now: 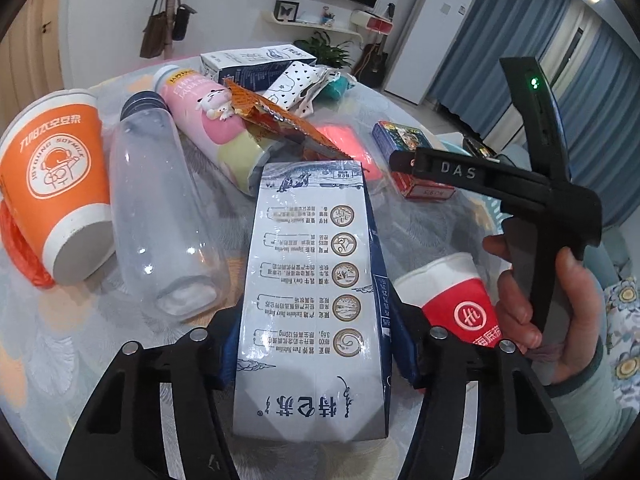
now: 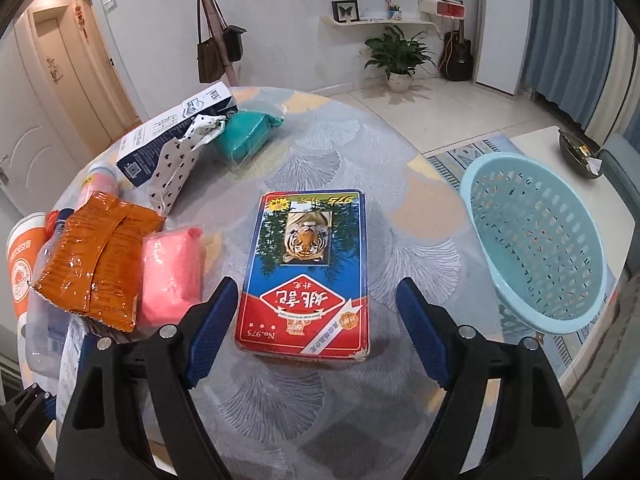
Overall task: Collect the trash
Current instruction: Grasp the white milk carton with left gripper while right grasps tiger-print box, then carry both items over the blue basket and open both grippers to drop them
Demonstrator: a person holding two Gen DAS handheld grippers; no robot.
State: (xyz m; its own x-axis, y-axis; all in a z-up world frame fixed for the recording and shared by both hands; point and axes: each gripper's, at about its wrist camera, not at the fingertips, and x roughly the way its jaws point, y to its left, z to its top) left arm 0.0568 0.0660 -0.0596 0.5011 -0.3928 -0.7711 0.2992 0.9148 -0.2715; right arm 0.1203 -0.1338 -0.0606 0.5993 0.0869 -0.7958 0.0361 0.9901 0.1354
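Note:
My left gripper (image 1: 316,364) is shut on a white and blue milk carton (image 1: 312,300), held between its blue pads above the table. My right gripper (image 2: 316,336) is open, its blue fingers on either side of a red and blue tiger card box (image 2: 306,272) that lies flat on the table. The right gripper also shows in the left wrist view (image 1: 404,160), held by a hand over the same card box (image 1: 404,140). A light blue perforated basket (image 2: 536,240) stands off the table's right edge.
On the round table (image 2: 340,152) lie an orange soy-milk cup (image 1: 52,184), a clear bottle (image 1: 160,216), a pink bottle (image 1: 212,120), an orange wrapper (image 2: 96,256), a pink pack (image 2: 172,272), a teal pack (image 2: 244,136), a long blue box (image 2: 172,128) and a red cup (image 1: 452,300).

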